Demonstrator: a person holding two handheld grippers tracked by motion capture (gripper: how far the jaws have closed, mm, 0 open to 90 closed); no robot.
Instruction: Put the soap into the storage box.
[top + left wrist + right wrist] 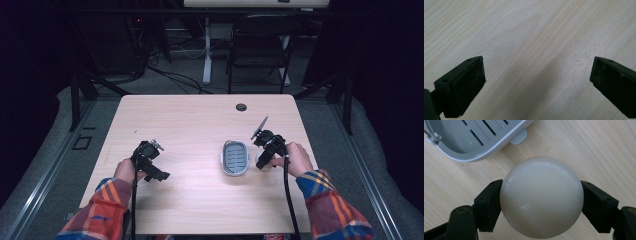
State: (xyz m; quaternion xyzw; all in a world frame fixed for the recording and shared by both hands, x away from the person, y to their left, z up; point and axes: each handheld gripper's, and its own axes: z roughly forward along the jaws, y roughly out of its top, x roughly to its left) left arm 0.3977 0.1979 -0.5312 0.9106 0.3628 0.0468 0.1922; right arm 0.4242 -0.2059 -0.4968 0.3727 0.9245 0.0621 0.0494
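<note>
Black rubber-faced pads (489, 205) of the right gripper (541, 202) press on both sides of a smooth, cream-white round soap ball (541, 197), holding it just above the pale wooden table (190, 125), close beside the grey slotted plastic soap dish (235, 158) with its small tab. Farther left on the table, the left gripper (536, 82) hangs with its jaws spread wide over bare wood, nothing between them.

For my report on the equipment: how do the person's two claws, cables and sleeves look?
Both claws, left claw and right claw, are black with two blocky jaws carrying flat, scuffed black pads. A black cable trails from each. A grey three-cornered plate tops the right one. The sleeves are plaid: red, orange, blue, yellow.
</note>
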